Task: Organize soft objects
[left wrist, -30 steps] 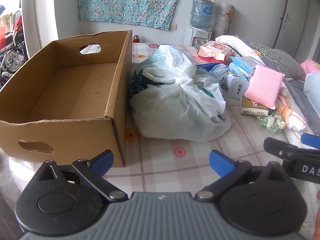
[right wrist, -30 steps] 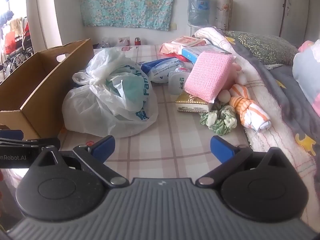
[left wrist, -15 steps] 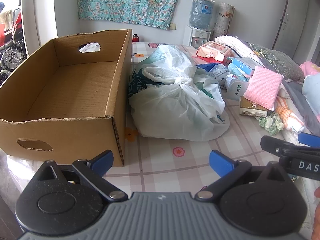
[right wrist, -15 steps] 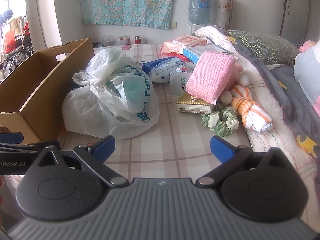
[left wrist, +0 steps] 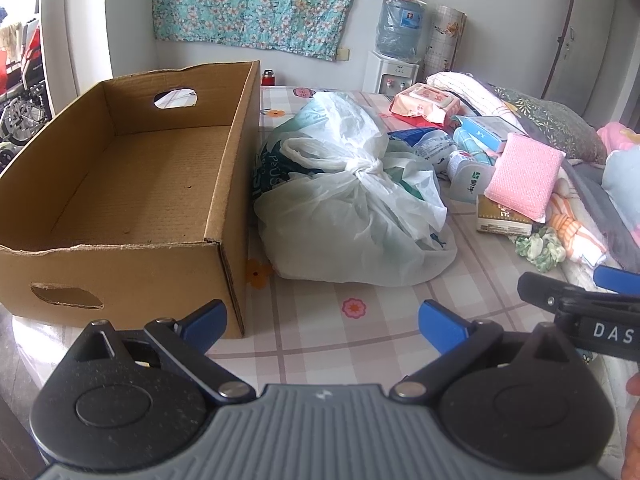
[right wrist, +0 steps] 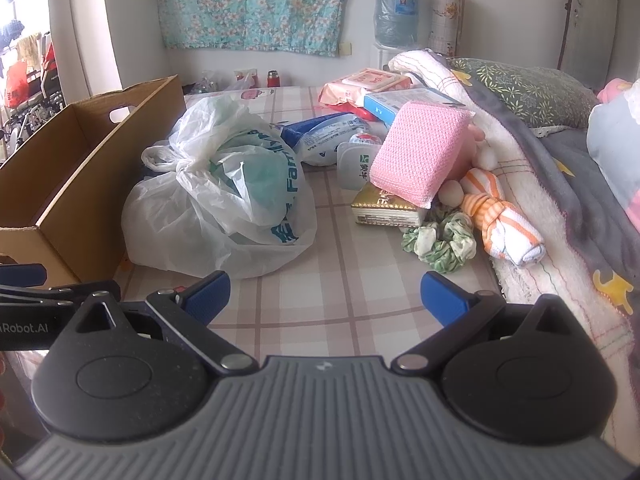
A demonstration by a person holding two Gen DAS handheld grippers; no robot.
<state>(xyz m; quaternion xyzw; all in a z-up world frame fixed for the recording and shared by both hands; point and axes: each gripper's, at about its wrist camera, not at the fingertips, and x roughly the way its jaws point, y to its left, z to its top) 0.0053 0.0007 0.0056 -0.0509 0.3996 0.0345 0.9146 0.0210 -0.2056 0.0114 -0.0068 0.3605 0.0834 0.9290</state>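
On the checked tablecloth by the bed, one empty cardboard box stands just beside one knotted plastic bag. I hold my left gripper and right gripper level and low over the near edge, side by side, both spread wide and empty. Beyond the bag lie one pink knitted pad, one green scrunchie and one orange-striped rolled cloth.

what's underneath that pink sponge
The pink sponge leans on a gold-topped box, covering its far end; a white tub stands beside it. What lies behind it is hidden.
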